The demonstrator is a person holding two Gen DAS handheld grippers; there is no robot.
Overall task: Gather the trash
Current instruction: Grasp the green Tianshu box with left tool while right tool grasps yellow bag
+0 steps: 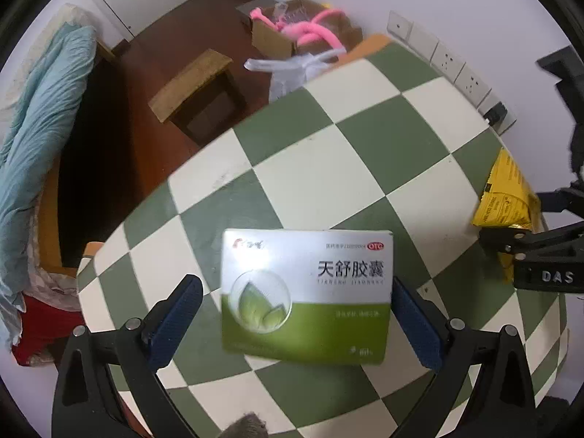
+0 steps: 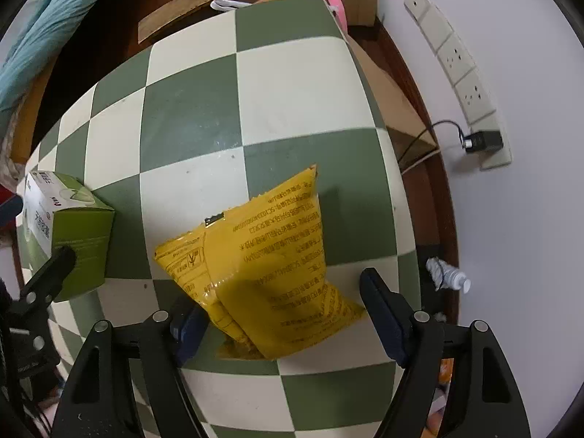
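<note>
On the green-and-cream chequered table (image 1: 365, 135), two pieces of trash lie side by side, each already framed by its own tool. The flat white-and-green cardboard medicine box (image 1: 306, 295) rests toward the near edge, label up, its long axis running away from the camera, so its two long sides face the blue pads of the left tool (image 1: 297, 323). That tool points steeply down with its fingers spread wide: the pad on the right of the view sits just beside or touching the box's edge, which I cannot settle, while the other pad stands clear of it with chequered cloth showing between. The crinkled yellow printed plastic pouch (image 2: 266, 270) lies nearer the table's wall-side edge, its long axis slanting from its near end, between the fingers, up toward the far corner. The right tool (image 2: 281, 323) points straight down over that near end; its fingers are partly spread, one pad against or tucked under the pouch's side seam, the other just off the opposite corner, so nothing is pinched yet. By my reading each hand is nearest its own item, and closing squarely across each short width is what the coming grasp turns on. The pouch looks soft and likely to buckle.
</note>
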